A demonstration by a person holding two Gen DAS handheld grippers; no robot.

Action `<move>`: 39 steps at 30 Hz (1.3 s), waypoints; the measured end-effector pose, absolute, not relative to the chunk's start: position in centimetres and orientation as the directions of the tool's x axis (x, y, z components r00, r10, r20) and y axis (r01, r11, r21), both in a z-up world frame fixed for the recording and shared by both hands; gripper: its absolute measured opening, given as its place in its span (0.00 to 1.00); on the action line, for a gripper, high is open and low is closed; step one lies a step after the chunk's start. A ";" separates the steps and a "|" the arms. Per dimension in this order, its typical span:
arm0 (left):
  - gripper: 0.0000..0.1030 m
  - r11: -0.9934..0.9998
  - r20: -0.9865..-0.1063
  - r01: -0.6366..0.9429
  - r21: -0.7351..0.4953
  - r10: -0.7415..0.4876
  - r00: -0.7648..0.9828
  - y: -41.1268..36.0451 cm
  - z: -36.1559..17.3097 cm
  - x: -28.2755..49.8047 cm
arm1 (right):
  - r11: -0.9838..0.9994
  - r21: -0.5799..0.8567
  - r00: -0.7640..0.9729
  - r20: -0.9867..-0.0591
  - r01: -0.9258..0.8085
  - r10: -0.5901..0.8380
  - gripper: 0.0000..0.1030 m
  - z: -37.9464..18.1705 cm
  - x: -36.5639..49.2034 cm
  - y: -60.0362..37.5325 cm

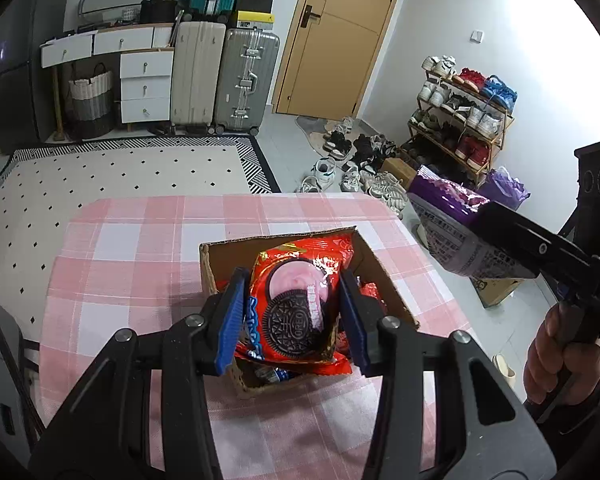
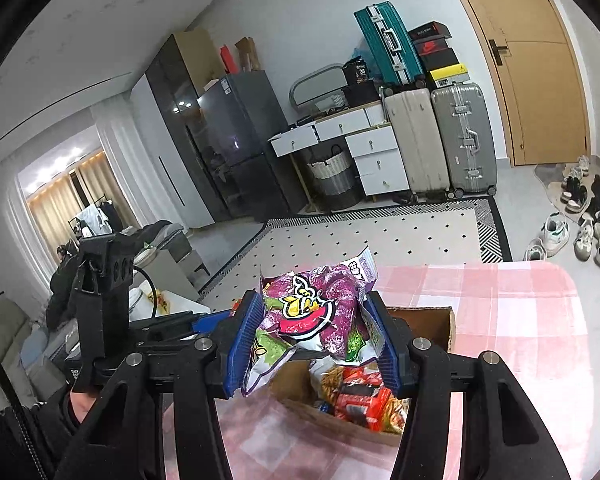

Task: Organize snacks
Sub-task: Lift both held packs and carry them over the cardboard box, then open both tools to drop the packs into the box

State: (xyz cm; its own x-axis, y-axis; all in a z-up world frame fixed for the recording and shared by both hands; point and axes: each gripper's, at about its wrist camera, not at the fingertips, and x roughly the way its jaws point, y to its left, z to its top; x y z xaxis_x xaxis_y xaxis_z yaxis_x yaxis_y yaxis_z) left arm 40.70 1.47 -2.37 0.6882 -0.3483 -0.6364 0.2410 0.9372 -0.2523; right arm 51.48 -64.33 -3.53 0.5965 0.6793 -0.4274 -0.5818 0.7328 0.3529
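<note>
Left gripper (image 1: 294, 312) clamped on red cookie pack (image 1: 296, 304), pack above cardboard box (image 1: 384, 280) on pink checked tabletop (image 1: 140, 248)

Right gripper (image 2: 314, 332) pinched on purple chip bag (image 2: 316, 312), bag crumpled between pads, right of box in left view

Risks:
- glossy cookie pack held by edges only; could slide out, drop back into box
- chip bag crushed by tight squeeze; contents may break
- both grippers near each other over box; collision possible
- box light, near far right tabletop edge; nudge could shift it
</note>
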 end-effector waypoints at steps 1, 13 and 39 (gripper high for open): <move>0.40 0.937 -0.639 0.241 -0.254 -0.350 0.685 1.4 -2.6 41.1 | 0.734 0.354 0.595 -0.432 -0.579 0.678 0.52 -3.9 52.0 -64.3; 0.40 0.935 -0.656 0.218 -0.279 -0.352 0.668 -0.3 -6.1 45.8 | 0.755 0.382 0.582 -0.483 -0.533 0.655 0.52 -9.5 56.7 -64.0; 0.80 0.955 -0.698 0.168 -0.243 -0.292 0.653 0.5 -9.1 45.6 | 0.786 0.402 0.658 -0.435 -0.469 0.615 0.82 -11.0 56.4 -66.9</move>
State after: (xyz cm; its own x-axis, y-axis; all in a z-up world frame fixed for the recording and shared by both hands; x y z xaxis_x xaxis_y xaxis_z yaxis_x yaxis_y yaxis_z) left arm 45.56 0.54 -9.07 0.6534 -0.2923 -0.6983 0.1682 0.9554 -0.2426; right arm 56.38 -66.92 -11.02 0.6577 0.6149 -0.4352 -0.4688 0.7863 0.4024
